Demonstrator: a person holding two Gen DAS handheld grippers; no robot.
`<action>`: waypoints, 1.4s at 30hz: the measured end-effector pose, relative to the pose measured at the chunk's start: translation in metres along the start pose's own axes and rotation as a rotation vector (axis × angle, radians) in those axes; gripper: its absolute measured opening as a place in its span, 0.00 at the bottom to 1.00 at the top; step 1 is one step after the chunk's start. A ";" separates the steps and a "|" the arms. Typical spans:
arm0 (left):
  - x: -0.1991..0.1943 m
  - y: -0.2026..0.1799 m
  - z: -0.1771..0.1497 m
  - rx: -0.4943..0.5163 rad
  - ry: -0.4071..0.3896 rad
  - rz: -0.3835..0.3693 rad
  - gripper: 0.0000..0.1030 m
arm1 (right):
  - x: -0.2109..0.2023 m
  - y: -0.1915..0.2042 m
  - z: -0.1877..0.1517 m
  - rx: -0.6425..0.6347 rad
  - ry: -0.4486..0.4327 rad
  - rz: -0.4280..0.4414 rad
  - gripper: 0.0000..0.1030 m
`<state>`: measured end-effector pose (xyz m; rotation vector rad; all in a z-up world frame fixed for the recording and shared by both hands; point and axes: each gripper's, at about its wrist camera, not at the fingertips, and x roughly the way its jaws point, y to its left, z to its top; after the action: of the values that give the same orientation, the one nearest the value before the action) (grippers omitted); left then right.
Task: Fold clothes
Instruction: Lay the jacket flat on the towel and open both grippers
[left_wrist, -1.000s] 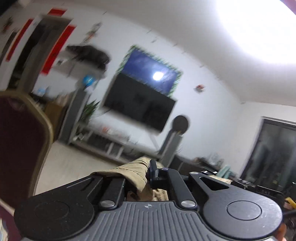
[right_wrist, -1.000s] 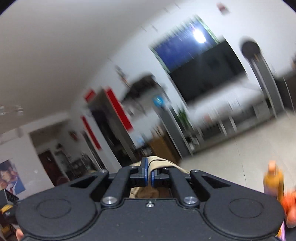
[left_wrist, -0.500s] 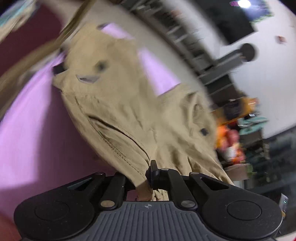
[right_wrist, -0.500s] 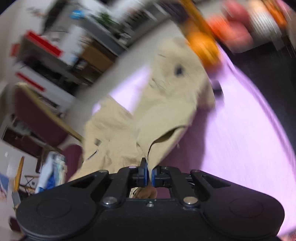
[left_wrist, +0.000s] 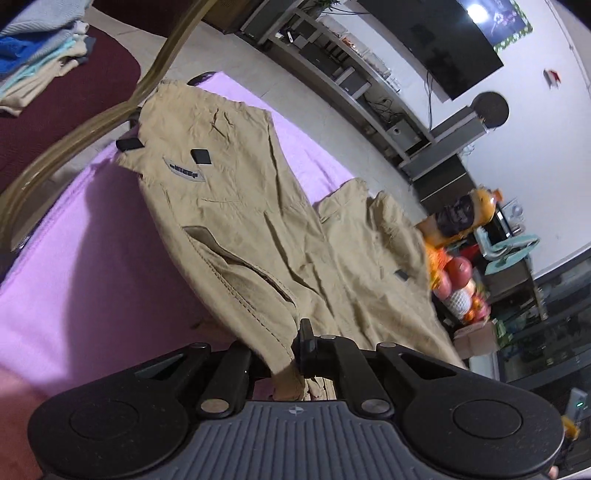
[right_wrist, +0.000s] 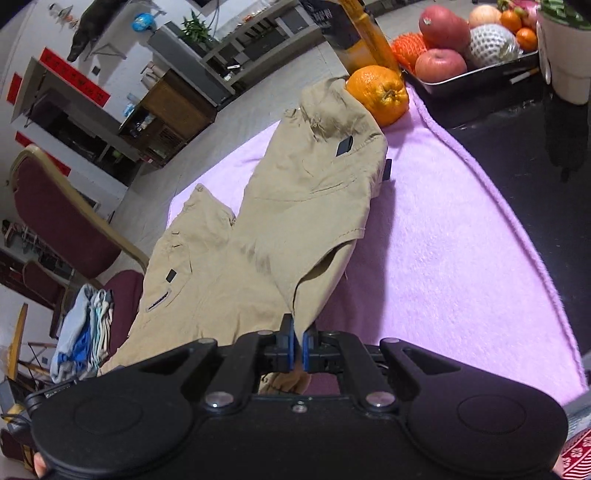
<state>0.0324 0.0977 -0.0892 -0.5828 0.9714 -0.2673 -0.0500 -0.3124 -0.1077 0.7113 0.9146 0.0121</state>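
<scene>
Left hand-held gripper (left_wrist: 295, 343) and right hand-held gripper (right_wrist: 297, 345) are each held tilted downward, jaws clamped on khaki fabric (left_wrist: 258, 229).

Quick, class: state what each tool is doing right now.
Left tool: closed on the khaki trousers.
Right tool: closed on the same trousers.
</scene>
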 end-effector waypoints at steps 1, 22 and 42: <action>0.006 0.003 -0.007 0.001 0.021 0.033 0.05 | 0.002 -0.004 -0.004 -0.003 0.005 -0.012 0.04; 0.058 -0.028 -0.065 0.337 0.151 0.140 0.19 | 0.066 -0.017 -0.035 0.017 0.170 0.224 0.35; 0.062 -0.008 -0.070 0.324 0.089 0.202 0.13 | 0.056 -0.111 0.017 0.335 -0.099 0.033 0.47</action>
<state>0.0080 0.0381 -0.1581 -0.1762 1.0393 -0.2646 -0.0334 -0.3910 -0.2035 1.0292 0.8172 -0.1490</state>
